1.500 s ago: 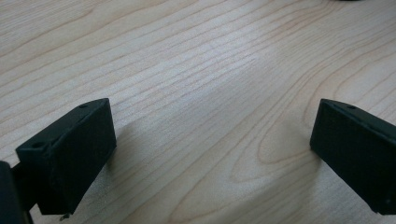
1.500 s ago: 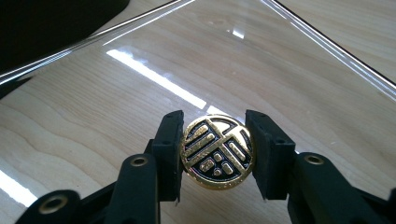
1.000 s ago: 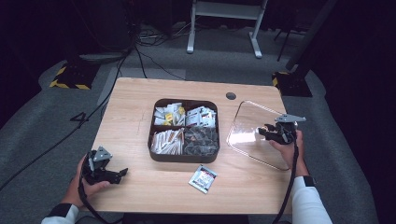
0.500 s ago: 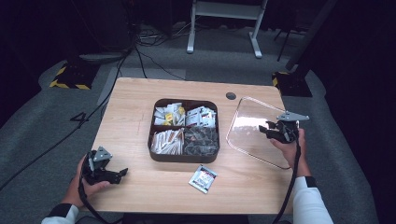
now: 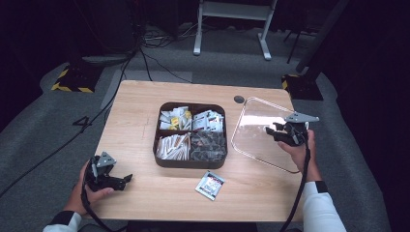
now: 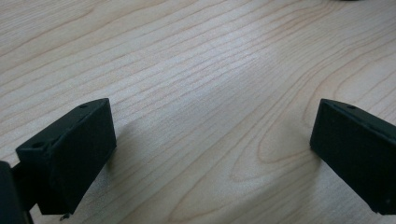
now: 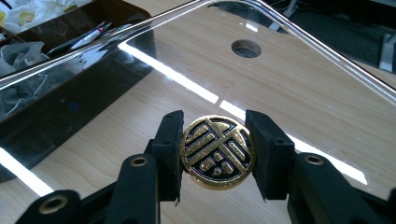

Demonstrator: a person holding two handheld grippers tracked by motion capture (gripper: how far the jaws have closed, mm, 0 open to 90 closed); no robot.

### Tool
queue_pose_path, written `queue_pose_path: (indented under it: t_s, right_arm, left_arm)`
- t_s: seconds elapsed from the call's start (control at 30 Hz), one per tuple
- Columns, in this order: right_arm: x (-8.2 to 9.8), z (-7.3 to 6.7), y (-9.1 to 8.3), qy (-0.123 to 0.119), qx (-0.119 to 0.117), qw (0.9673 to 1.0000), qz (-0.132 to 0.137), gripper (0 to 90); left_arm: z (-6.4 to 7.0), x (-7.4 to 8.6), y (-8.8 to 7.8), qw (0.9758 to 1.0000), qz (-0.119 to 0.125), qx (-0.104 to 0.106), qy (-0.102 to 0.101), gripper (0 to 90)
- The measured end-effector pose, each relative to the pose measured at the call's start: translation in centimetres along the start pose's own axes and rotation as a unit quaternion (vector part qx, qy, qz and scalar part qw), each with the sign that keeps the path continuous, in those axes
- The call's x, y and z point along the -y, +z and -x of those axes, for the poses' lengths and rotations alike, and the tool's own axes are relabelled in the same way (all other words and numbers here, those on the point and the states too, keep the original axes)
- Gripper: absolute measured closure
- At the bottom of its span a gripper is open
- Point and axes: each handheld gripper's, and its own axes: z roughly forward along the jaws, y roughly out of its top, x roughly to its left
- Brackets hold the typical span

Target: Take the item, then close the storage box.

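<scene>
Gold-patterned round knob point(image 7: 217, 151) of glossy clear lid point(image 7: 299, 88) in right claw point(image 7: 217, 156)

This is looking like a recording studio or test lab rather than a home. A single small wooden bench point(image 5: 145, 111) is sitting alone on grey carpet point(image 5: 48, 145), with black surroundings closing in on all sides. Cables point(image 5: 150, 53) are trailing across the floor behind it, and weighted bases with yellow-and-black hazard stripes point(image 5: 72, 79) are standing at the carpet's edge (another is sitting at the far right). A white metal stand point(image 5: 232, 14) is rising at the back.
</scene>
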Motion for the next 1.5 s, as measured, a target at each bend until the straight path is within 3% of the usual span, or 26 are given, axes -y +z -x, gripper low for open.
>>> queue_pose_path:
  t_s: [0.87,1.5]
  right_arm:
    - [-4.5,-3.0,1.2,-0.034,-0.027,0.9990,0.006,59.6]
    - [-7.7,-6.4,4.4,-0.059,-0.058,0.9965,-0.002,59.6]
  left_arm:
    - [0.0,0.0,0.0,1.0000,0.000,-0.001,0.000,0.5]
    - [0.0,0.0,0.0,1.0000,-0.001,-0.001,-0.001,0.5]
